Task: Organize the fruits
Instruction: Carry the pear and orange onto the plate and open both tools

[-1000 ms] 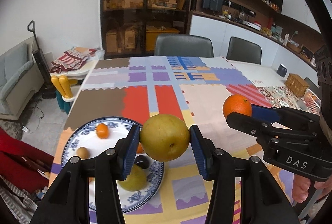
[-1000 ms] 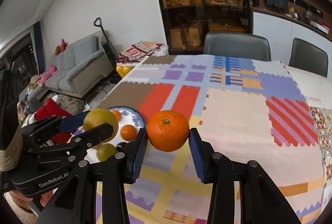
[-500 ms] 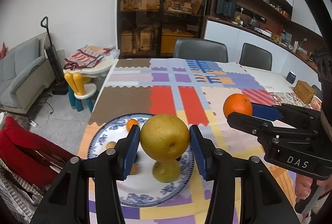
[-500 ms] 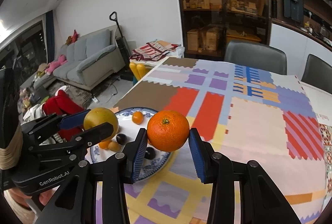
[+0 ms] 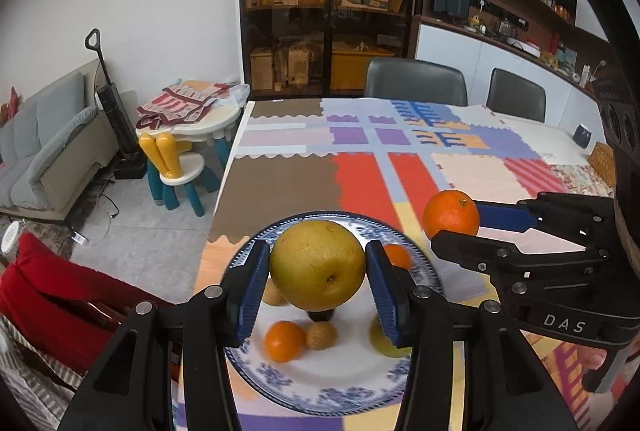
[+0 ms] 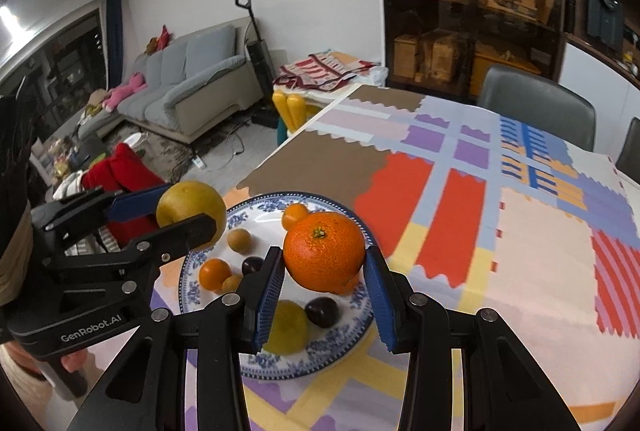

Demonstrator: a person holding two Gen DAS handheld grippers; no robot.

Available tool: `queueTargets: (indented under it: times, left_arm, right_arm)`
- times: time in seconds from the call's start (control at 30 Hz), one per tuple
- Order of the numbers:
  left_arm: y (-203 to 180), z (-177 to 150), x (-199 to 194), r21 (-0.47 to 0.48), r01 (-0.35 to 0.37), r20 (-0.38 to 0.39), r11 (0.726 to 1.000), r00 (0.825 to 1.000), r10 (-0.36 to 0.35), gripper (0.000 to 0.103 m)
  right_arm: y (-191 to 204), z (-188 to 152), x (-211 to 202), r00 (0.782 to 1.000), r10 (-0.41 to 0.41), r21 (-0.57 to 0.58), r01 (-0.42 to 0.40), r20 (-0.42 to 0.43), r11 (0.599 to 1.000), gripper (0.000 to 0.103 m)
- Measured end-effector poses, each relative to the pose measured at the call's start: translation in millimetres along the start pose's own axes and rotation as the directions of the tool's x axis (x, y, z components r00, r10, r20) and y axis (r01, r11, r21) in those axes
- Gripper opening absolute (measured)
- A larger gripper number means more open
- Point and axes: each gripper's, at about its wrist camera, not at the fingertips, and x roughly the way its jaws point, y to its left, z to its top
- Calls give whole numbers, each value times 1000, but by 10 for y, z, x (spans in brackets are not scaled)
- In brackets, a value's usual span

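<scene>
Two tools, left [image 5: 317,285] and right [image 6: 325,289]. One plate [image 6: 352,347]. One large orange [image 6: 324,257], one large yellow pear [image 5: 318,265], two dark plums [image 6: 321,312], two grey chairs [image 5: 416,81].

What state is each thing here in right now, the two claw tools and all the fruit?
Left gripper: shut on the yellow pear, held above the plate.
Right gripper: shut on the big orange, held above the plate's edge.
Plate: on the tablecloth, holding small fruits.
Small orange: resting on the plate.

Table [image 6: 540,251] under patchwork cloth [image 5: 460,171]; blue-patterned plate [image 6: 280,367] lies on cloth near table's corner.
</scene>
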Motion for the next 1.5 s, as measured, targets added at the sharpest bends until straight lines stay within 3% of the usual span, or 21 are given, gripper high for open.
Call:
queueTargets:
  times: [0.5, 0.83, 1.0, 1.23, 1.3, 1.43, 1.5]
  left_arm:
    - [241, -37, 666, -20, 16, -102, 1000, 995, -18, 48]
    - [241, -79, 842, -19, 28, -139, 999, 990, -31, 48]
    - [254, -82, 783, -19, 20, -122, 1000, 992, -22, 49]
    - [271, -82, 579, -33, -36, -93, 999, 995, 33, 57]
    - [251, -93, 506, -35, -54, -91, 998, 995, 51, 58]
    - [168, -107, 363, -34, -78, -81, 996, 994, 75, 62]
    - [90, -121, 261, -26, -90, -67, 996, 994, 88, 65]
  right_arm:
    - [7, 53, 692, 994, 36, -57, -42, -99, 997, 42]
    - [-33, 21, 888, 990, 54, -45, -61, -130, 997, 42]
    - [-8, 5, 931, 988, 68, -48, -75, -137, 996, 42]
    - [16, 35, 874, 991, 60, -59, -67, -117, 996, 43]
    - [23, 26, 821, 993, 45, -63, -52, -106, 997, 50]
    - [27, -17, 594, 998, 9, -62, -14, -69, 998, 53]
    - [18, -43, 469, 999, -16, -56, 13, -46, 998, 61]
